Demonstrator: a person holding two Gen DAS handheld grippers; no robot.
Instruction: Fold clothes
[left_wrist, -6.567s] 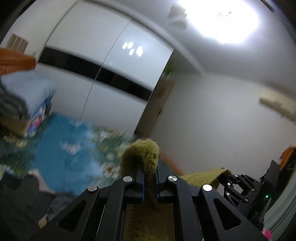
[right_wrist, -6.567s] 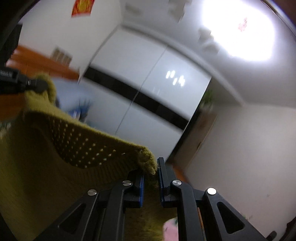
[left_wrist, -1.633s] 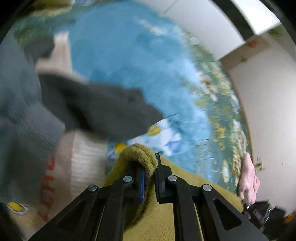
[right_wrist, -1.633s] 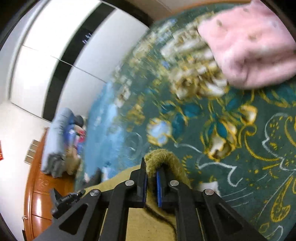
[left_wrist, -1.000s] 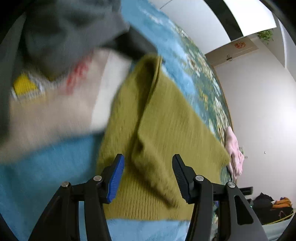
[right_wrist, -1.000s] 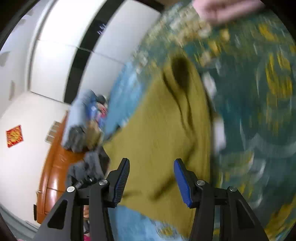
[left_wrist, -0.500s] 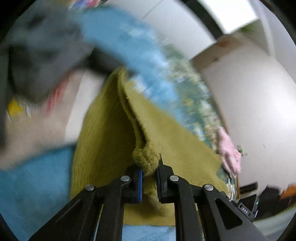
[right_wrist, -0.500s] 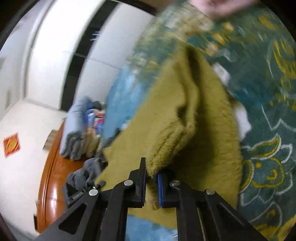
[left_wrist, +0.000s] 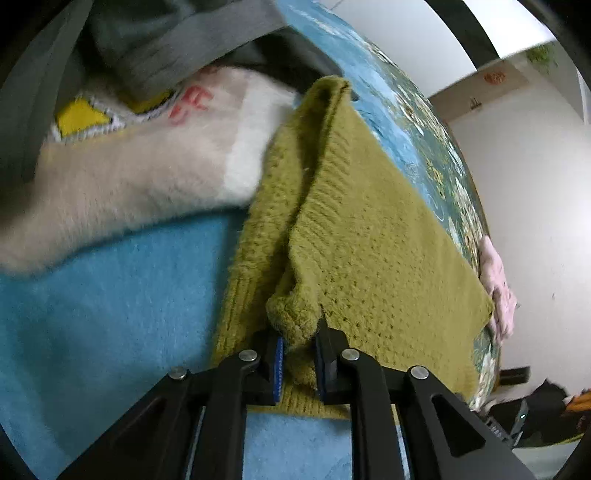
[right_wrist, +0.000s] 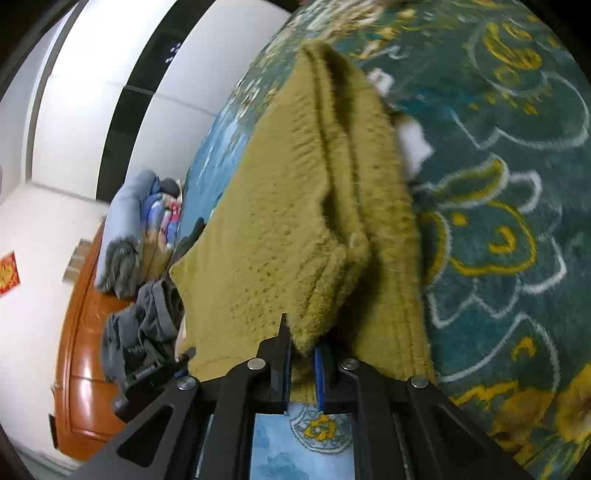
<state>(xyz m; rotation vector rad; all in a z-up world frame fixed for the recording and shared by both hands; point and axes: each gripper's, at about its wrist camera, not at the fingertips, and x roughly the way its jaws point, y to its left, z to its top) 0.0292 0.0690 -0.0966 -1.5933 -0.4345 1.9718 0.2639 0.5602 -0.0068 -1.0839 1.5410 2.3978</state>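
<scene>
An olive-green knit sweater (left_wrist: 369, 236) lies spread on the blue and green patterned blanket (left_wrist: 110, 295). My left gripper (left_wrist: 298, 354) is shut on a bunched corner of the sweater at its near left edge. The sweater also shows in the right wrist view (right_wrist: 280, 206). My right gripper (right_wrist: 302, 363) is shut on the near right corner of it, lifted slightly over the floral blanket (right_wrist: 517, 184). The left gripper's body shows at the sweater's far side in the right wrist view (right_wrist: 147, 369).
A beige sweater with red and yellow pattern (left_wrist: 129, 166) and grey clothes (left_wrist: 166, 40) lie to the left. A pink garment (left_wrist: 496, 280) lies at the far right. Folded bedding (right_wrist: 129, 229) and a grey heap (right_wrist: 140, 325) sit by the wooden headboard (right_wrist: 81, 332).
Both grippers let the sweater down onto the blanket, opened about a second ago, then shut again on its near corners. They now hold those corners slightly raised.
</scene>
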